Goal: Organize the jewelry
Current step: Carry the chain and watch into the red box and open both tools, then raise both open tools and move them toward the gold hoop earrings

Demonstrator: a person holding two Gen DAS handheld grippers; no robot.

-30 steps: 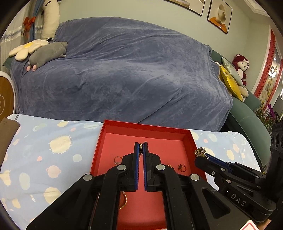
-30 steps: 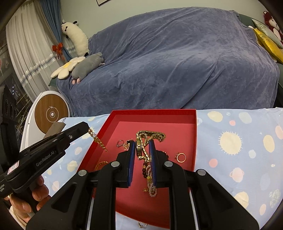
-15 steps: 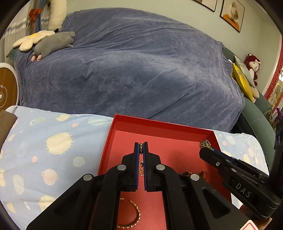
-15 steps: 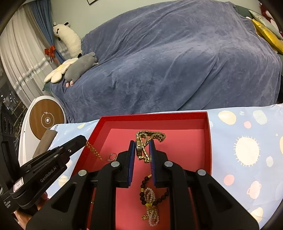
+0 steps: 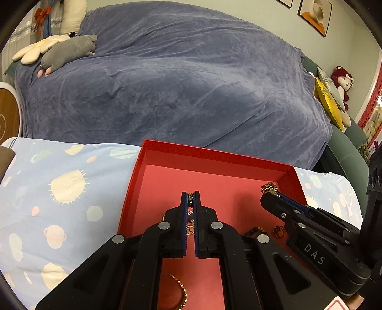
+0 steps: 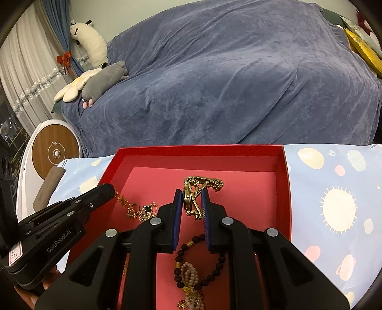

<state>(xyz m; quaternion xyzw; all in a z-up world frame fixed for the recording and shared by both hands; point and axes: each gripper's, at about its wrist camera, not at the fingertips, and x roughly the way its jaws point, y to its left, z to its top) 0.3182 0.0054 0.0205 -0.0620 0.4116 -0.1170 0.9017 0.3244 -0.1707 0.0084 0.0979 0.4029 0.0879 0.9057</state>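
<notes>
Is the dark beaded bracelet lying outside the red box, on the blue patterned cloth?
No, the dark beaded bracelet lies on the floor of the red box, just below the right gripper.

A big sofa [image 6: 238, 78] is sitting under a blue blanket at the far side, and white curtains [image 6: 21, 78] are hanging on the left.

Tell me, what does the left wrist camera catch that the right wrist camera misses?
Only the left view shows the red monkey plush and wall pictures. Only the right view shows the dark bead bracelet, curtains and the round wooden-faced device. Both show the red tray, blue sofa cover, and each gripper pinching gold jewelry: left gripper, right gripper.
</notes>
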